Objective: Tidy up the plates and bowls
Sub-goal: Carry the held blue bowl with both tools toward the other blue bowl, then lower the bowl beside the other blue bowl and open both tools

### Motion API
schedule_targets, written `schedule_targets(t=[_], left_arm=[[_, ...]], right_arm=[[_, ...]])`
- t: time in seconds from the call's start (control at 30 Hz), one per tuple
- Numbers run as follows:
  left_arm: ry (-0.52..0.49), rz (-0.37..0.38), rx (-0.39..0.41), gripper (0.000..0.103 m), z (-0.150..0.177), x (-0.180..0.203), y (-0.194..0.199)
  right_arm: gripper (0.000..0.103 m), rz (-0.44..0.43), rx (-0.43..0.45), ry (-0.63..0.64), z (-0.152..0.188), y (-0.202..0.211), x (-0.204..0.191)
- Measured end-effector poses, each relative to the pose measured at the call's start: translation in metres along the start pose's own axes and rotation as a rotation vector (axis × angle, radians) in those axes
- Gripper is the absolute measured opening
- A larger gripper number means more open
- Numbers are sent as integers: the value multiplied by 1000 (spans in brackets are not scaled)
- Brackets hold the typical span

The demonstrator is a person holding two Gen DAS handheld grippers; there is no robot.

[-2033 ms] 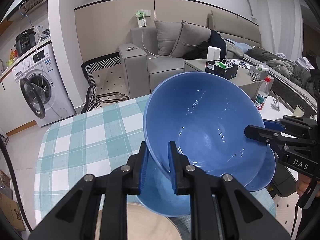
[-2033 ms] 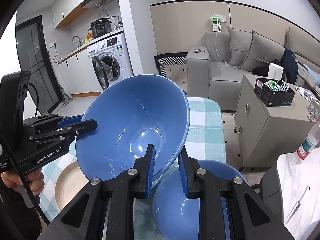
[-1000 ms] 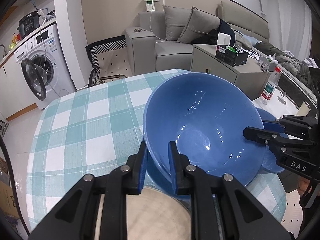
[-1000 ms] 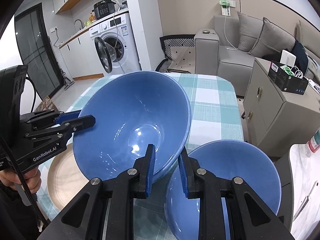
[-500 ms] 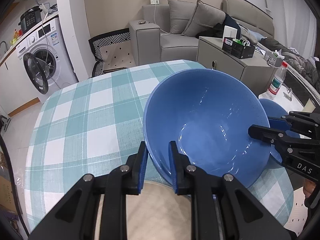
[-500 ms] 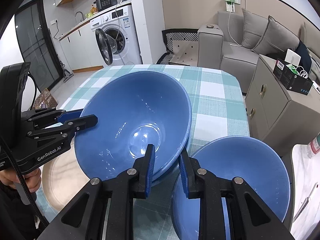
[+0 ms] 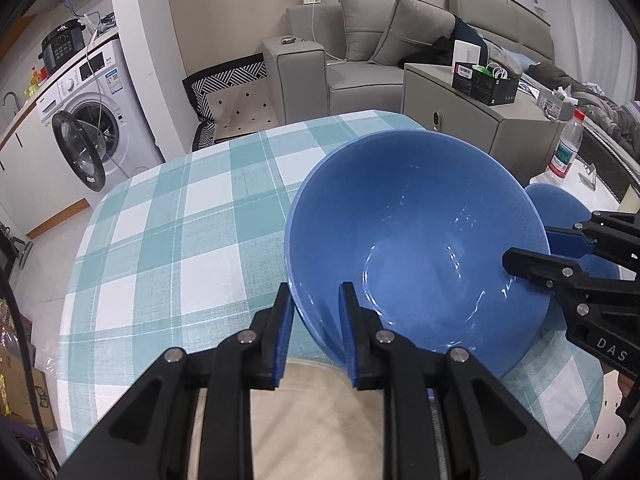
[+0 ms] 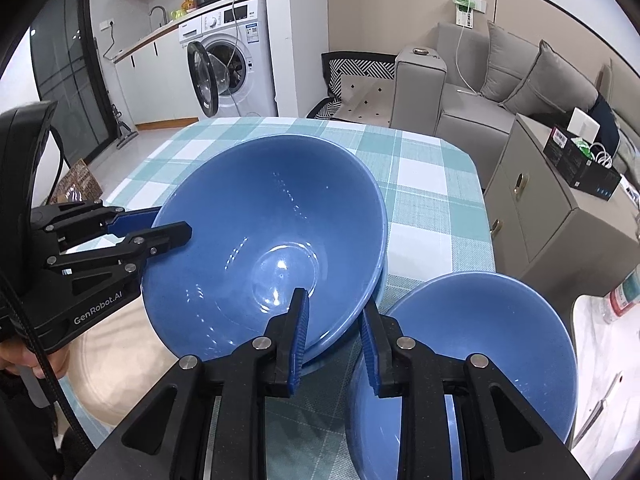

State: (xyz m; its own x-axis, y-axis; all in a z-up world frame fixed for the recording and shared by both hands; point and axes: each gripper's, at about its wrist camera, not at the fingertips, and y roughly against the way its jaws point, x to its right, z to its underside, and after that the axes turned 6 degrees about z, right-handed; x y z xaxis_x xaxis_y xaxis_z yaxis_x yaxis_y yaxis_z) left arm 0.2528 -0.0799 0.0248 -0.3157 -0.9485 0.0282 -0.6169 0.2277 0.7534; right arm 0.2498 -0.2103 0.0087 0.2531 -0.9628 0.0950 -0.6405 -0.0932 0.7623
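Large glossy blue ceramic bowl point(image 8: 264, 248): lowered near the worktop's point(image 7: 168, 240) front edge; left tool point(image 7: 314, 332) pinching its rim; right tool point(image 8: 334, 340) just loosening, rim between; release due.

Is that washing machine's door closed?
No, the washing machine stands in the background with its round door swung open toward the room.
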Motion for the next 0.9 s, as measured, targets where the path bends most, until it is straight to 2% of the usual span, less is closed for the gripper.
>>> schedule_targets(t=[0.6, 0.9], left_arm=[[-8, 7, -16, 21, 4, 0, -6], [-21, 19, -28, 27, 8, 2, -8]], right_arm=[[28, 51, 13, 35, 2, -3, -5], [38, 48, 16, 44, 3, -3, -6]])
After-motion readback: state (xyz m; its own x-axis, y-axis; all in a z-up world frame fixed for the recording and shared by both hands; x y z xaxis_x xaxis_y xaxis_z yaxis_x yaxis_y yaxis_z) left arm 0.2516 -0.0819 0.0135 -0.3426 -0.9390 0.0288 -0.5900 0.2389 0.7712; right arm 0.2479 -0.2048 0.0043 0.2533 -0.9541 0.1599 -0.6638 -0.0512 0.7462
